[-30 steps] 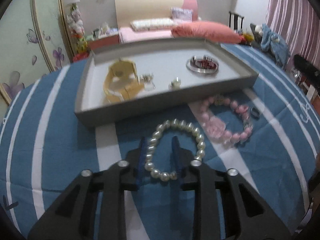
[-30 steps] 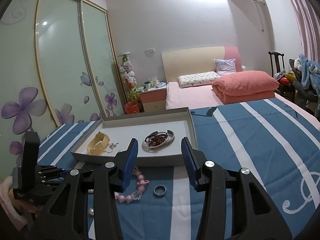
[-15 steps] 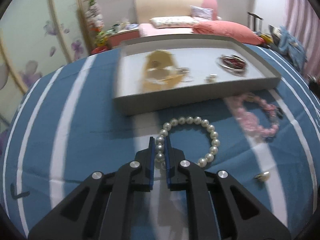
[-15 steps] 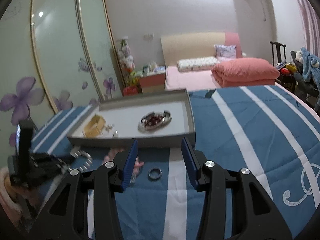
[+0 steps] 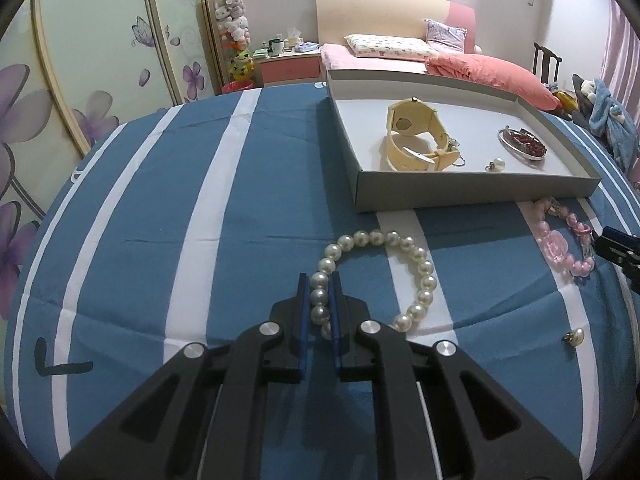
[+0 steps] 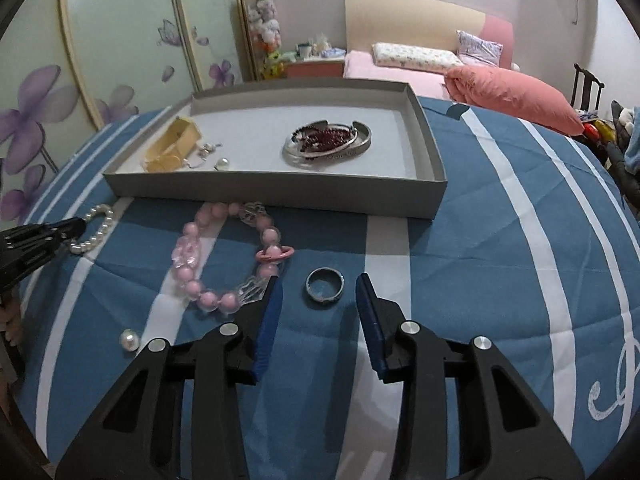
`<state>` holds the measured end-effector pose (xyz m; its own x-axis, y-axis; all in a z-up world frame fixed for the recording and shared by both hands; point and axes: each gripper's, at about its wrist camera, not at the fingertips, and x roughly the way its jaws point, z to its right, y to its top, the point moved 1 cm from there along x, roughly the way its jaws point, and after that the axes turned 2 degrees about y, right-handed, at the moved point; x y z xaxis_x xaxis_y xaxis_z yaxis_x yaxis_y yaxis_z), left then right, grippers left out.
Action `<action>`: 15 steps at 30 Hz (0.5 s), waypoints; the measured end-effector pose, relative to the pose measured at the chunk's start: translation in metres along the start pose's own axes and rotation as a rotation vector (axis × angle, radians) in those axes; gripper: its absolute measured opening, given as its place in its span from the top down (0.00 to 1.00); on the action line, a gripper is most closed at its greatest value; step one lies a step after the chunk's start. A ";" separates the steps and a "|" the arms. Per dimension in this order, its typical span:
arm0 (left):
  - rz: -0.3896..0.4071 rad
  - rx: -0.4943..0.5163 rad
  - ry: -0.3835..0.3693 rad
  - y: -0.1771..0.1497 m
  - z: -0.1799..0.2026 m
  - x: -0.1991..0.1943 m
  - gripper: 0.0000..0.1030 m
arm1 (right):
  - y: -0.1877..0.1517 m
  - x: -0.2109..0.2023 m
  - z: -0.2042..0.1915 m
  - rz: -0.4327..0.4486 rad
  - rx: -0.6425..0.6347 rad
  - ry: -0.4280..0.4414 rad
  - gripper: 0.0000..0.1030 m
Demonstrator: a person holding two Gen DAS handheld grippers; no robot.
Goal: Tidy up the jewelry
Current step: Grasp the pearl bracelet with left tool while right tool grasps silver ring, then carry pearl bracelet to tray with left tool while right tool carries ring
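My left gripper (image 5: 319, 280) is shut on the near side of a white pearl bracelet (image 5: 416, 258) that lies on the blue striped cloth in front of a grey tray (image 5: 472, 190). The tray holds a cream watch (image 5: 416, 136), a pearl earring (image 5: 498, 165) and silver bangles with dark red beads (image 6: 326, 142). My right gripper (image 6: 319, 286) is open, its jaws on either side of a metal ring (image 6: 325, 285). A pink bead bracelet (image 6: 224, 256) lies left of the ring. A loose pearl earring (image 6: 129, 340) lies at the near left.
The blue and white striped cloth (image 5: 160, 200) covers the table. A bed with a pink duvet (image 6: 512, 92), a wardrobe with flower doors (image 5: 80, 60) and a nightstand (image 5: 288, 66) stand behind. My left gripper shows at the left edge of the right wrist view (image 6: 76, 227).
My left gripper shut on the pearl bracelet and its view swung left. My right gripper came down and forward, so its open jaws now flank the metal ring.
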<state>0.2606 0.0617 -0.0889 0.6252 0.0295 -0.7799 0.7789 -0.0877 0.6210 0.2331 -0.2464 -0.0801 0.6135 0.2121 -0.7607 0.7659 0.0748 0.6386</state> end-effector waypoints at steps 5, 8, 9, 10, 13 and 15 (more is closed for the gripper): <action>0.000 -0.003 -0.005 -0.002 -0.001 -0.002 0.90 | 0.004 0.003 0.000 -0.011 -0.018 -0.022 0.67; 0.000 -0.003 -0.005 -0.002 0.000 -0.001 0.90 | 0.005 0.004 -0.001 -0.012 -0.022 -0.030 0.78; 0.000 -0.004 -0.005 -0.003 -0.001 -0.002 0.90 | 0.005 0.004 0.000 -0.013 -0.019 -0.030 0.78; -0.001 -0.004 -0.006 0.001 0.002 -0.001 0.90 | 0.004 0.003 0.000 -0.013 -0.016 -0.034 0.78; 0.000 -0.005 -0.007 0.000 0.001 -0.001 0.90 | 0.001 -0.001 0.003 -0.007 0.006 -0.036 0.78; 0.000 -0.007 -0.009 0.001 0.001 -0.001 0.90 | -0.003 -0.008 0.008 0.014 0.035 -0.030 0.78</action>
<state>0.2606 0.0607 -0.0876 0.6244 0.0203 -0.7808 0.7795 -0.0803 0.6212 0.2273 -0.2561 -0.0766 0.6290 0.1838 -0.7554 0.7633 0.0383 0.6449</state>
